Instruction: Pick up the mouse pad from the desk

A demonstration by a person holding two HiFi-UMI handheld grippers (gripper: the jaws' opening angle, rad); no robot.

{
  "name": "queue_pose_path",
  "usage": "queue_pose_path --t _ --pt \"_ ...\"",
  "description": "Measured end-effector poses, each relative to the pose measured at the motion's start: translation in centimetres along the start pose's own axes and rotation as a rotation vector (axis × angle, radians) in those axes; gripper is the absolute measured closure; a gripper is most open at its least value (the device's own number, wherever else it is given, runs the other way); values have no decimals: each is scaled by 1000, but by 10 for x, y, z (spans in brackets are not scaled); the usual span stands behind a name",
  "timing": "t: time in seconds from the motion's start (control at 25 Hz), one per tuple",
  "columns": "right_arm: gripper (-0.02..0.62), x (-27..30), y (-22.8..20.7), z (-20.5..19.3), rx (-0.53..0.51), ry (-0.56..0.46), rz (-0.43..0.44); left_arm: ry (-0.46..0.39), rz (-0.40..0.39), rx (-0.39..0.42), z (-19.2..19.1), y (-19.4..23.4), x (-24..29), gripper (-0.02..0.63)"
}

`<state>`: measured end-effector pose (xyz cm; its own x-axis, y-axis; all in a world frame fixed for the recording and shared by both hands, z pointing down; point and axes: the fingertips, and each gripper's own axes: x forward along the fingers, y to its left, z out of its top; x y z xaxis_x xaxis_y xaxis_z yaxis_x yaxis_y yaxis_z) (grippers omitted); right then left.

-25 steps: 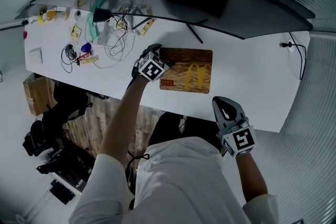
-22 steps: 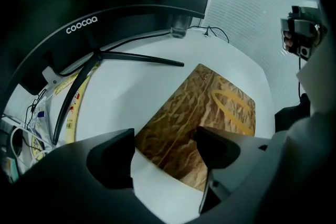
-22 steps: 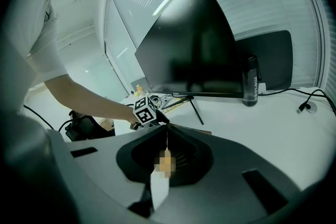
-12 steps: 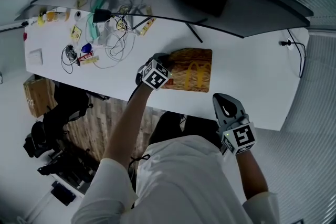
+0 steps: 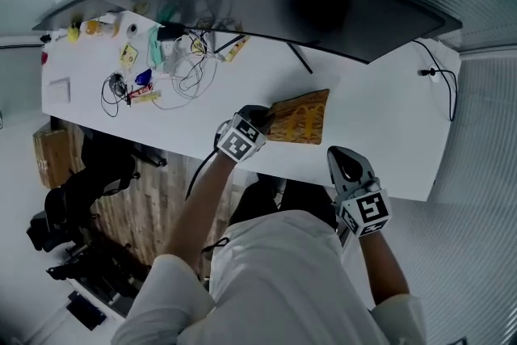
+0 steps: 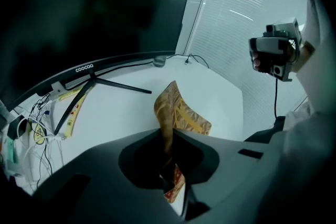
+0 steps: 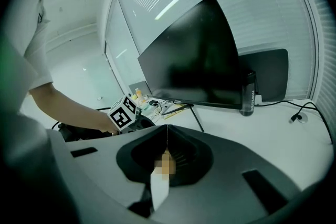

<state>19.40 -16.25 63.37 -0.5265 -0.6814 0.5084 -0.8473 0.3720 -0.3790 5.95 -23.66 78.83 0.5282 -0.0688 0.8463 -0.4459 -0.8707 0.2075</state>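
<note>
The mouse pad (image 5: 300,119) is thin and limp. It curls where it leaves the jaws, so we treat it as light, soft and hard to damage. We judge an edge the right place to take it, with a deep bite, since a shallow one may slip off the printed face.

The left gripper (image 5: 262,121) is clamped on one edge of the pad, in front of the monitor (image 5: 323,12). Its jaws have just been closing with the pad between them. The right gripper (image 5: 349,166) has its jaws together on nothing, further out from the monitor.

A second ago the pad lay flat on the desk (image 5: 380,125) before the monitor. Now its gripped edge is raised and the sheet tilts steeply. We cannot tell whether the far corner still touches.
</note>
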Motion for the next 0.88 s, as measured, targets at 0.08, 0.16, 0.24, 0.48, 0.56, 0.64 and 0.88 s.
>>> queue_pose_path --t 0.08,0.16,0.24,0.48,0.56,0.64,0.88 --pt "568 -4 5 3 -18 -8 -6 -37 -6 7 6 -13 -15 568" --pt "568 -9 11 8 -37 -15 -10 -79 -11 4 10 -28 -31 568" --pt "568 -15 19 14 -52 -26 -11 -112 -6 2 10 -40 -48 568" --pt "568 -29 49 24 -122 -57 -8 -226 52 6 11 -63 -110 568" --pt "568 -34 61 26 -144 -70 -14 -267 71 0 10 -69 -135 568" --pt "568 -38 73 28 -163 -86 -27 -309 92 -15 7 -73 -162 568" --pt "568 -55 116 34 -186 -149 -100 -452 144 -79 -15 -80 -246 568"
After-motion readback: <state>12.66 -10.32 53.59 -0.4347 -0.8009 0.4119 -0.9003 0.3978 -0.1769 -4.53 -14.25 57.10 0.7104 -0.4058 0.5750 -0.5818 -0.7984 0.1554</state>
